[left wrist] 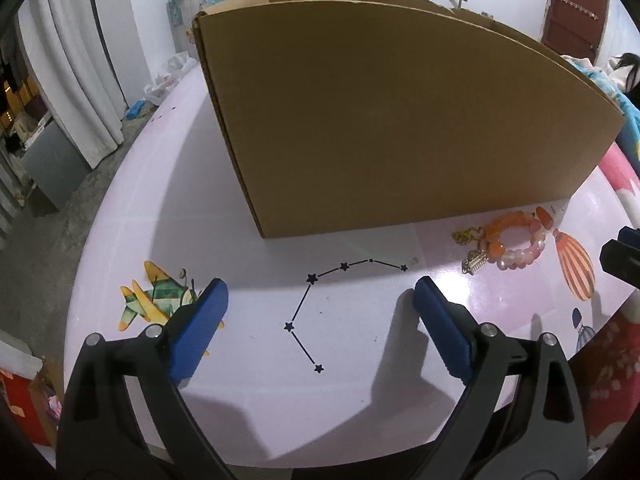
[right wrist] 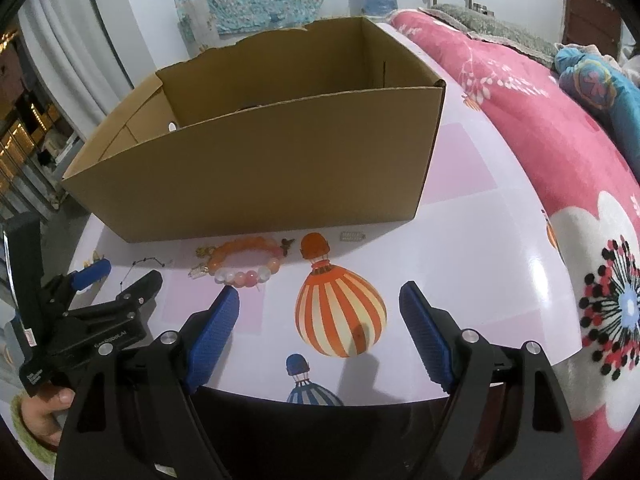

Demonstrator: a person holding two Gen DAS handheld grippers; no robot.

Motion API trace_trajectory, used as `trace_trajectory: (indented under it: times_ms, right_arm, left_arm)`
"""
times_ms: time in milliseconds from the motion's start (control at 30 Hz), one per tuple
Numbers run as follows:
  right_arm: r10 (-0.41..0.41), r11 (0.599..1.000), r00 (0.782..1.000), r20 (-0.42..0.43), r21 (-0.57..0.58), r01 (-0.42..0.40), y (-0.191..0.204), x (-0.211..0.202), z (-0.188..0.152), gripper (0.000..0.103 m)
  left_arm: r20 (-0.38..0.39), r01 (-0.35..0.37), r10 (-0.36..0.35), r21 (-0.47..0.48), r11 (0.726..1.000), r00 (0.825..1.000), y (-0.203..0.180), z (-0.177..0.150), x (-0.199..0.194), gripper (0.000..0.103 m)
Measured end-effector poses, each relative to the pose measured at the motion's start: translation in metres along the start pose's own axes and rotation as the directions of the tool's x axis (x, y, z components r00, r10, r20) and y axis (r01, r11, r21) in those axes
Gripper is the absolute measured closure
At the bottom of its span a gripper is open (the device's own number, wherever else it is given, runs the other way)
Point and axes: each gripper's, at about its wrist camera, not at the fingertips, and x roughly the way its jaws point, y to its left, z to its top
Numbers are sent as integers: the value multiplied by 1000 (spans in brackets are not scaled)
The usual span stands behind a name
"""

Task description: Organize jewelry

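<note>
Both units stand wide open and empty: left gripper [left wrist: 320, 292], right gripper [right wrist: 320, 294]. Beyond them, on the table [right wrist: 460, 240], a beaded bracelet [right wrist: 244, 262] lies beside small metal charms [right wrist: 199, 270], just before the cardboard box [right wrist: 260, 168]. Beads appear light, smooth, likely slippery; pinch across one strand.

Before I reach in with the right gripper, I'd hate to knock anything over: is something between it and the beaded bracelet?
Nothing visible blocks it. The right gripper is open, and only bare table lies between it and the beaded bracelet, which sits in front of the cardboard box.
</note>
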Motion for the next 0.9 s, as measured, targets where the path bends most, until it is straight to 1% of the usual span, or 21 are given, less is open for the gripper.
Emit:
trace_trajectory:
  times_ms: [300,467,533,667,900]
  right_arm:
    - [2,1000,1000,-9,9,-2,-6,5,-2,23]
    - [-14,1000,1000,-13,-3,14,1,7,4,23]
    - [-15,1000,1000,2,-8,15,6,6,6,23]
    - [-11,1000,1000,23,25,10,10,3,10,23]
    - [-43,999,998,54,22,42,19,-7,10,23]
  left_arm:
    - [15,4,-4,9,1000,1000,-3,-3,-1,8]
    - [18,0,0,2,1000,1000,-2,-5,-2,8]
    - [17,-9,9,-10,1000,1000,-3,-4,-1,8]
    - [8,-26,26,-36,999,1000,-4,0,0,8]
    - [-16,-35,34,-47,998,999,-4,6,2,8]
